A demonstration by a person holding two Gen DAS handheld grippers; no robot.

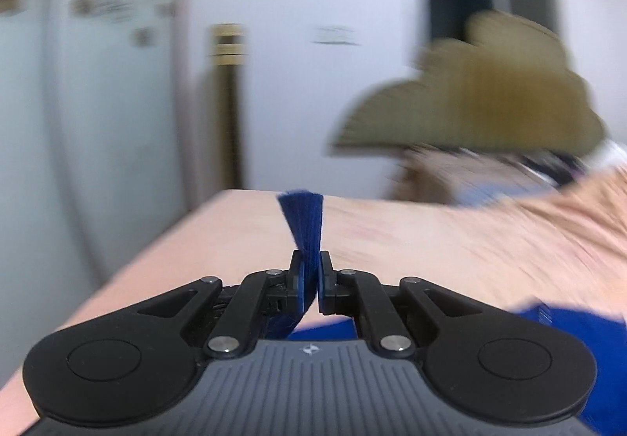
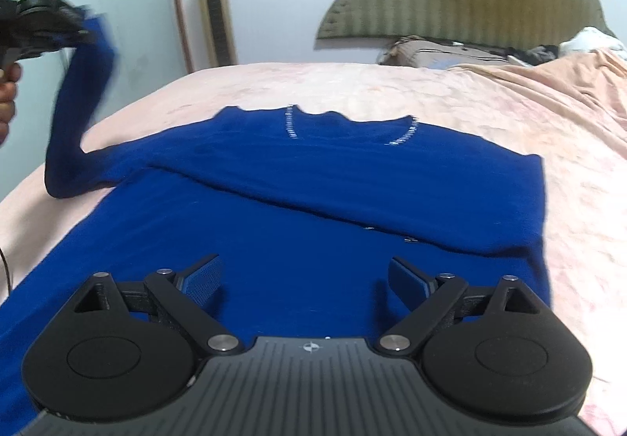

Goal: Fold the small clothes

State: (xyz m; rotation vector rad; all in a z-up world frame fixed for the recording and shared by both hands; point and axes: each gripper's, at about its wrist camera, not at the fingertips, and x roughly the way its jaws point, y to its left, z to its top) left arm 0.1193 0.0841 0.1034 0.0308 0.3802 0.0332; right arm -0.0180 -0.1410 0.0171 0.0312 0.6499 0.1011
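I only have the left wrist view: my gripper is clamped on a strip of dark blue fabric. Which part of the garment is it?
Observer: The left sleeve's cuff of the royal-blue knit sweater; the left gripper holds it raised above the peach bedspread.
Operator: Is the body lifted too?
Observer: No, it lies flat, sparkly neckline away from you.
Operator: Right gripper?
Observer: The right gripper is open above the lower body, holding nothing.

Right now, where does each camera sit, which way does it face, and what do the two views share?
Left wrist: on the left gripper, shut on the blue sleeve, facing across the bed toward the headboard.
Right wrist: on the open right gripper, above the blue sweater; a hand shows at left.
Shared: sweater, bed, headboard, tower fan.
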